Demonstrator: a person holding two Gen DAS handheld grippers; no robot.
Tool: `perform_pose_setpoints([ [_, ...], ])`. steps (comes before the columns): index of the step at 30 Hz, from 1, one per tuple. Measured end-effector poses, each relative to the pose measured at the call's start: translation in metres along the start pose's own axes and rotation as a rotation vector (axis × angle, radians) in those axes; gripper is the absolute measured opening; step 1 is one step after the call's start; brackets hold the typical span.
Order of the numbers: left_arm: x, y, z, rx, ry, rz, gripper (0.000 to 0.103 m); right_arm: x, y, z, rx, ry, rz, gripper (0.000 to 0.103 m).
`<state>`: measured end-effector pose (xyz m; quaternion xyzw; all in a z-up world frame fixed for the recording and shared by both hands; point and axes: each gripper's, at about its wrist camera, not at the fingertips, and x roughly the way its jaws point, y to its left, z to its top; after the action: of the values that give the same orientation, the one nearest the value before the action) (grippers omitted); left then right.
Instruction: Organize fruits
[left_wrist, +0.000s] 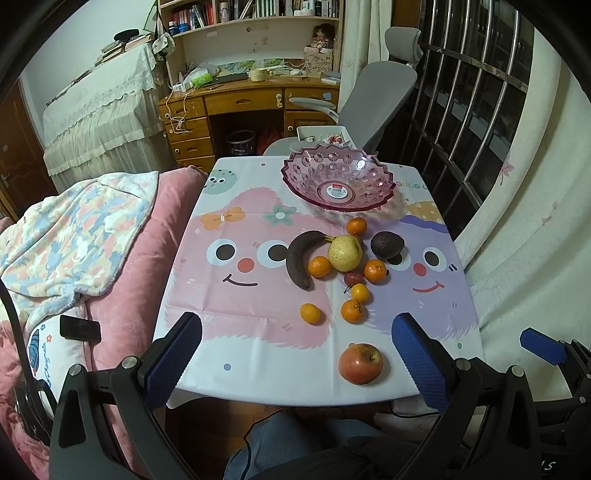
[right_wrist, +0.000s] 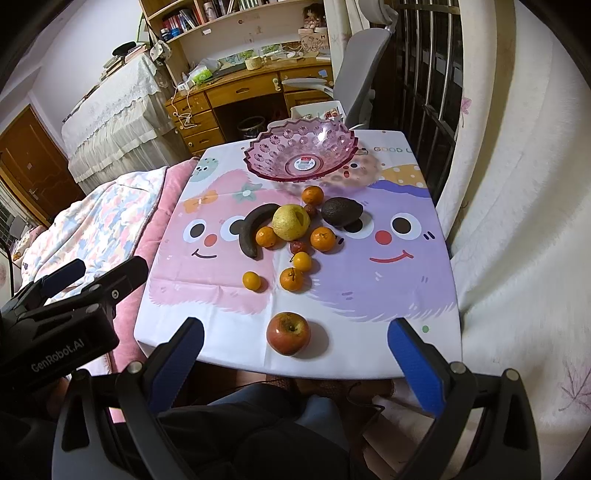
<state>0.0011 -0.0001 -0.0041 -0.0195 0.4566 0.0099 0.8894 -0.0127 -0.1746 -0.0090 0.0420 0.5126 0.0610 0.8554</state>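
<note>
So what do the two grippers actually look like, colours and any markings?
Both are black-framed tools with silver bolts. The left gripper has two fingers faced with textured dark-blue pads. The right gripper matches, its pads a brighter blue. The left gripper's body reads "GenRobot.AI" in the right wrist view.

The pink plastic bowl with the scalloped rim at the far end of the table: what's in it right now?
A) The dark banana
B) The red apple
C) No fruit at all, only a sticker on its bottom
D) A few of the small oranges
C: the pink plastic bowl shows only a label sticker inside, while the red apple, the dark banana and the small oranges all lie on the tablecloth.
</note>
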Motion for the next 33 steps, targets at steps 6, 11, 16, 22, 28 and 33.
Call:
perform_pose_setpoints([
  [6, 0.000, 0.005, -0.008, -0.026, -0.002, -0.002, 0.102, 0.001, -0.002, 0.003, -0.004, 0.003, 0.002, 0.100],
  [11, 0.002, -0.002, -0.006, -0.041, 0.005, 0.020, 0.102, 0.005, -0.008, -0.002, -0.013, 0.001, 0.001, 0.100],
  [16, 0.001, -0.004, -0.009, -0.055, 0.004, 0.036, 0.102, 0.005, -0.008, -0.001, -0.025, 0.001, 0.007, 0.100],
  [22, 0.000, -0.006, -0.008, -0.050, 0.007, 0.058, 0.102, 0.006, -0.009, -0.003, -0.033, 0.005, 0.021, 0.100],
  [28, 0.001, -0.003, -0.009, -0.061, 0.018, 0.051, 0.102, 0.007, -0.008, -0.001, -0.037, 0.010, 0.015, 0.100],
  [33, 0.004, 0.005, -0.004, -0.065, 0.020, 0.031, 0.102, 0.005, -0.005, 0.002, -0.032, 0.005, 0.007, 0.100],
])
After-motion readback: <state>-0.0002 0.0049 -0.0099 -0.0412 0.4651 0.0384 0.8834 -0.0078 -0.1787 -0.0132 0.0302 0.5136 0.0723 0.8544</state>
